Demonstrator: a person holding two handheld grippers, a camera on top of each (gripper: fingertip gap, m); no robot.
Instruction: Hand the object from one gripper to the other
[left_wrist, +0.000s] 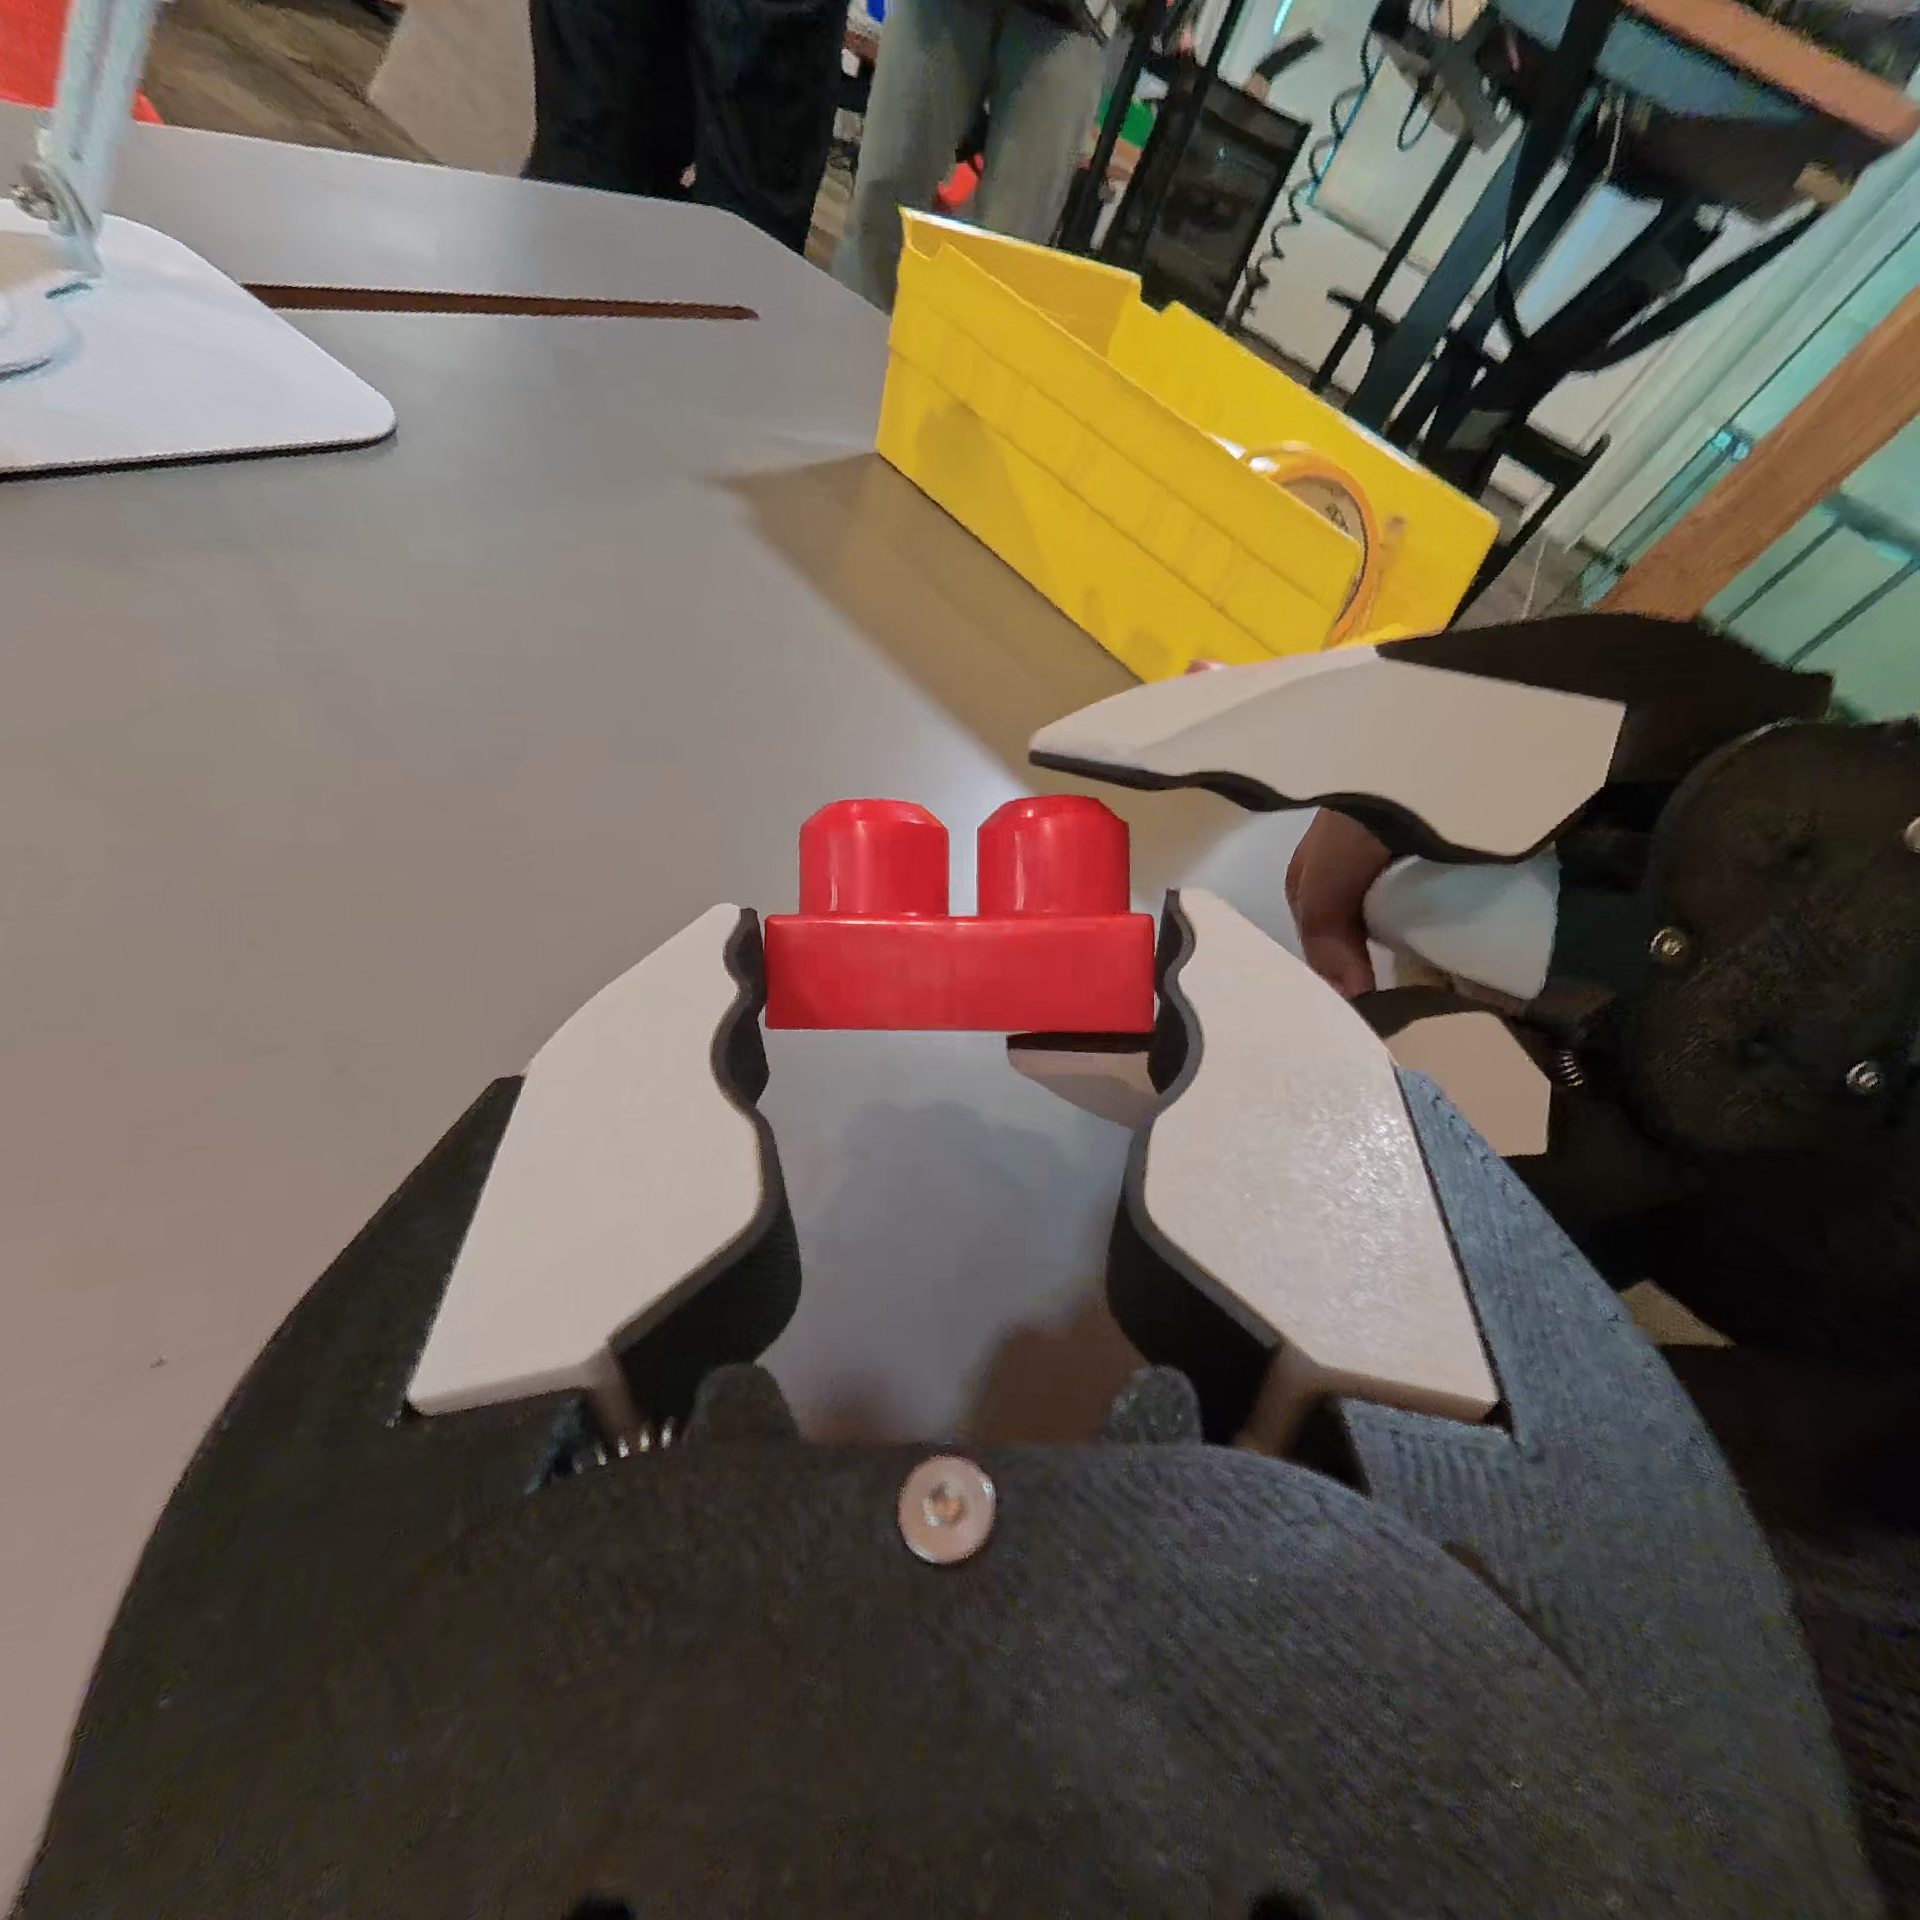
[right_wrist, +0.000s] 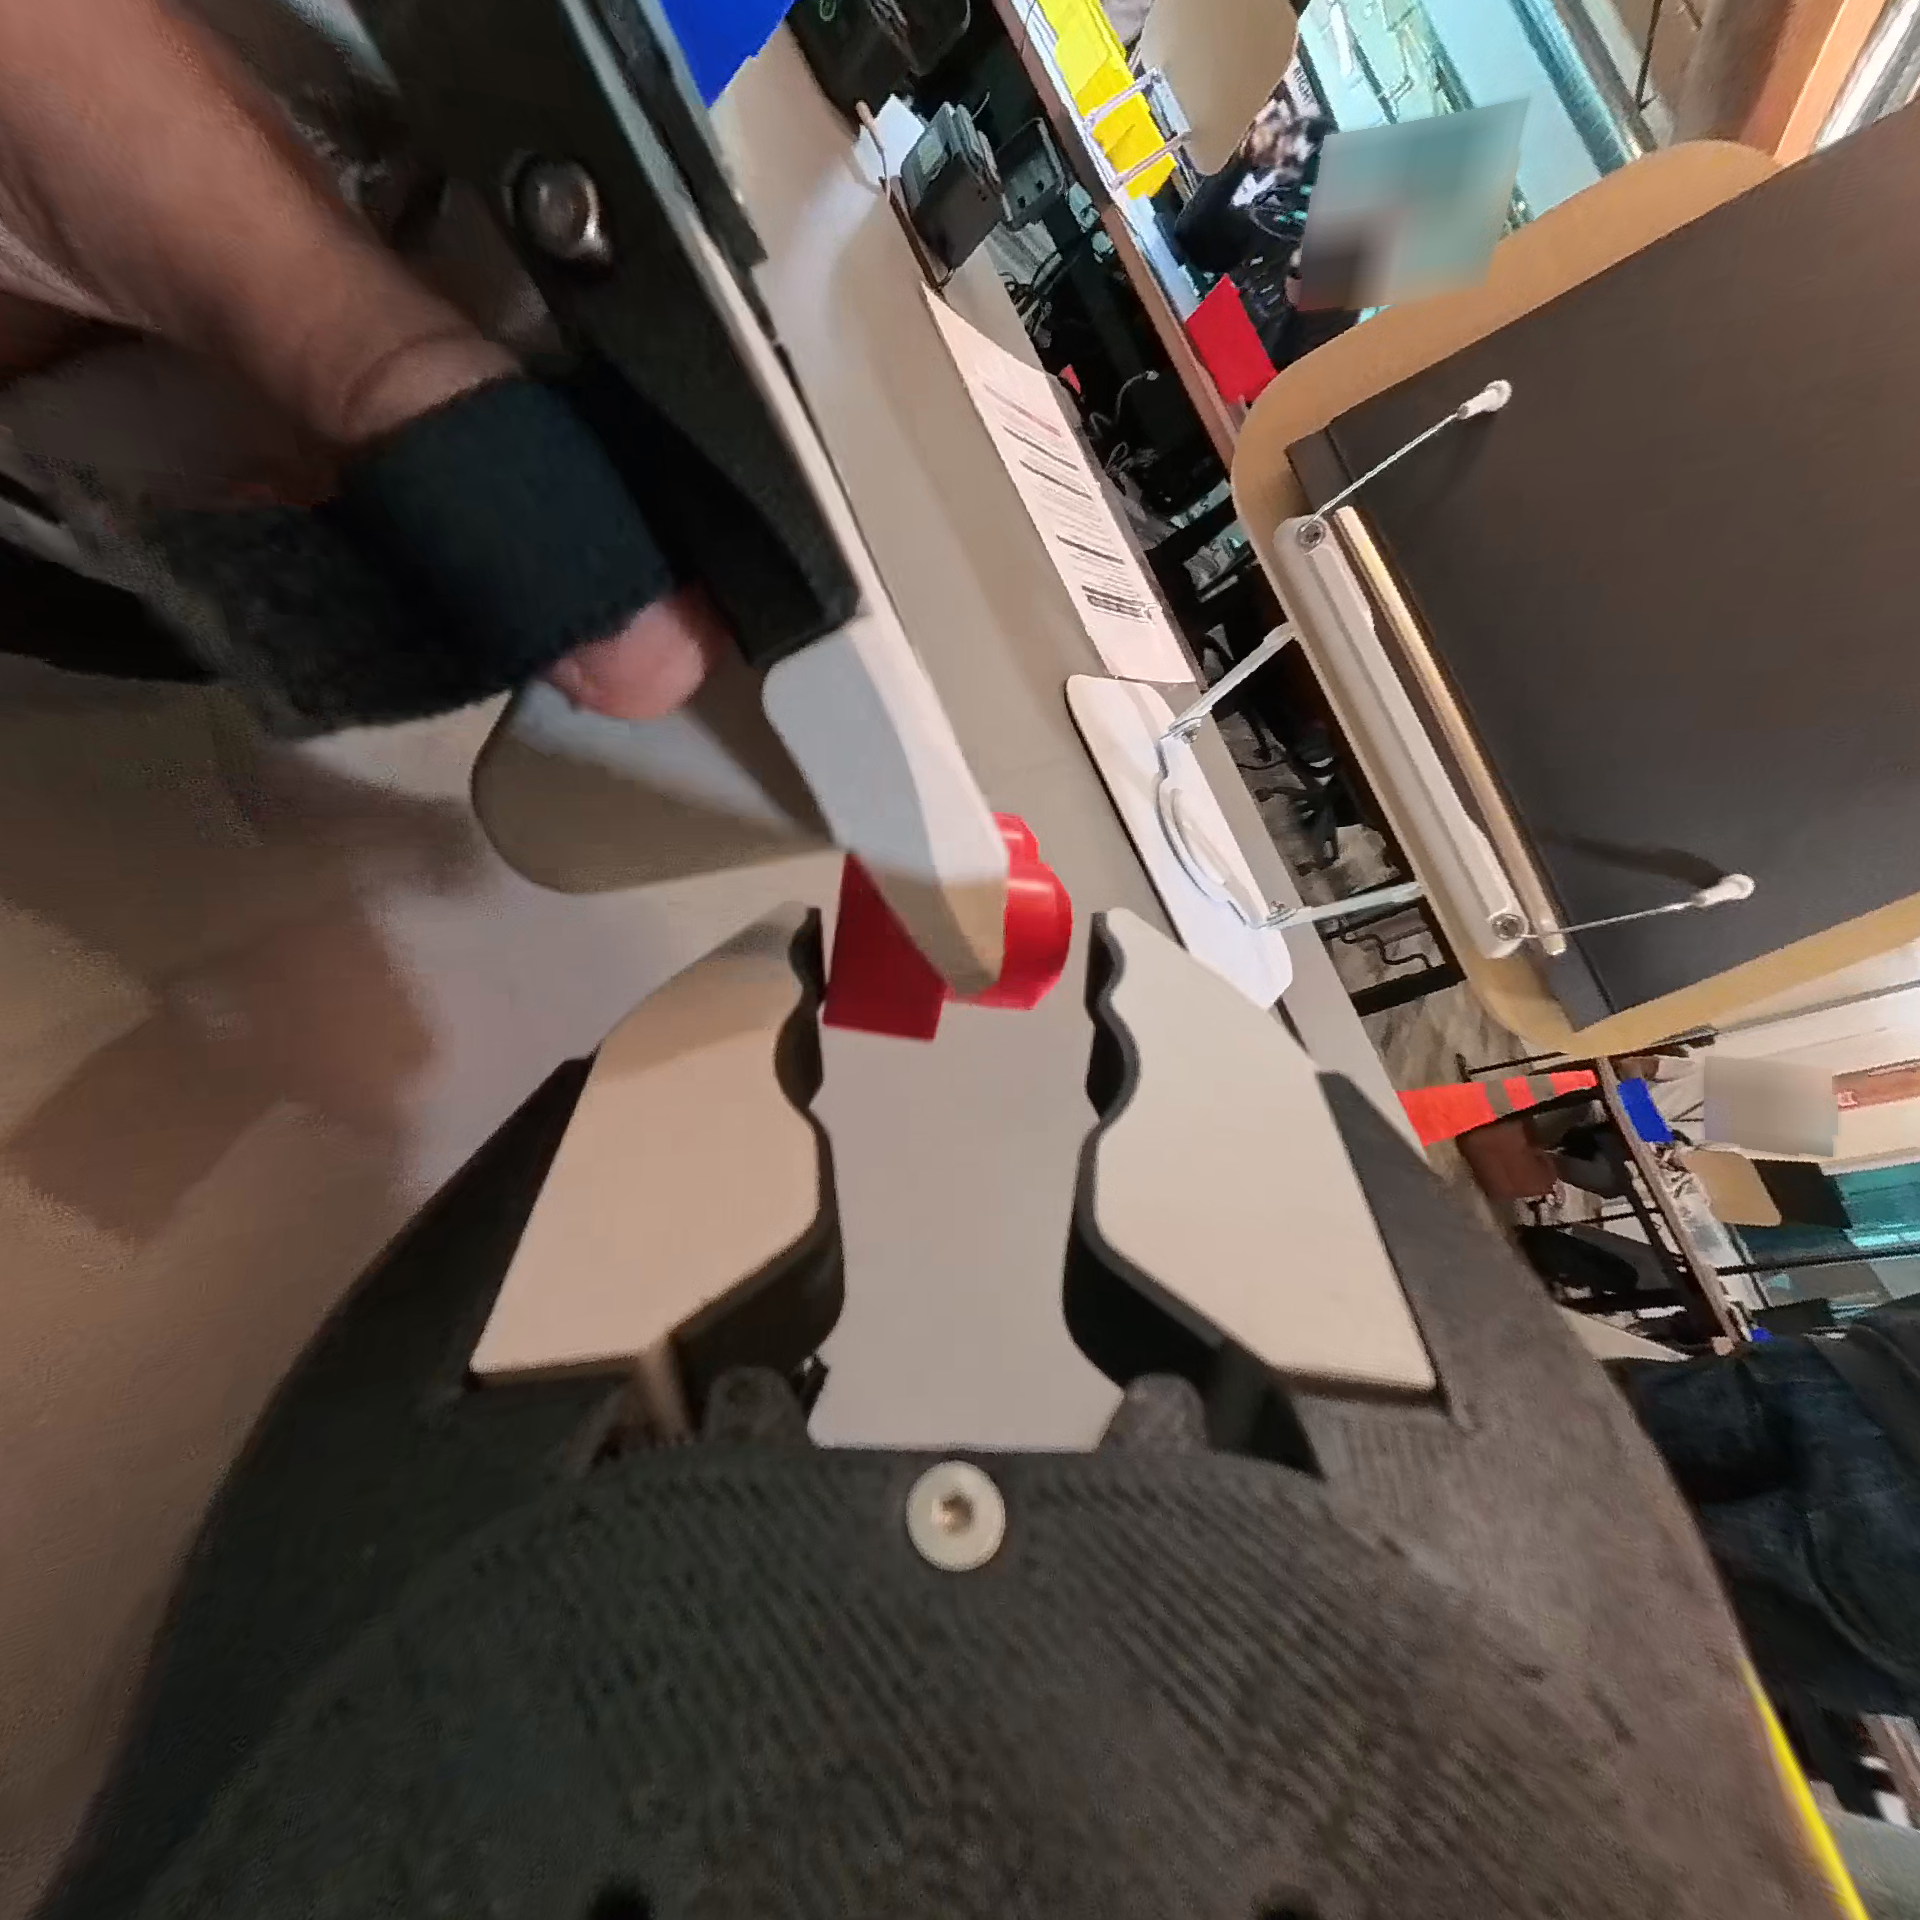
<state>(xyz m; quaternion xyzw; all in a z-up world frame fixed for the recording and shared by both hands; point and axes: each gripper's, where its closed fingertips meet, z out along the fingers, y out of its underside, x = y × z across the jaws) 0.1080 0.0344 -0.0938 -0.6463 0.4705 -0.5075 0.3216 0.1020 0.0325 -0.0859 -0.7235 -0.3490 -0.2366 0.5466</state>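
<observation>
A red two-stud brick (left_wrist: 956, 966) is held by its two ends between the fingertips of my left gripper (left_wrist: 956, 935), studs up, above the grey table (left_wrist: 416, 727). My right gripper (left_wrist: 1029, 899) comes in from the right, open, with one finger (left_wrist: 1330, 727) above the studs and the other tip (left_wrist: 1081, 1070) just under the brick. In the right wrist view the brick (right_wrist: 883, 987) lies between the open fingertips of my right gripper (right_wrist: 956, 935), close to its left tip. A left gripper finger (right_wrist: 904, 831) covers part of the brick.
A yellow bin (left_wrist: 1091, 468) stands on the table behind the brick, to the right. A white stand base (left_wrist: 156, 353) sits at the far left. A dark board on a stand (right_wrist: 1662, 520) and a paper sheet (right_wrist: 1049, 468) are farther off. People stand beyond the table. Left and right tips are no more than a few centimetres apart.
</observation>
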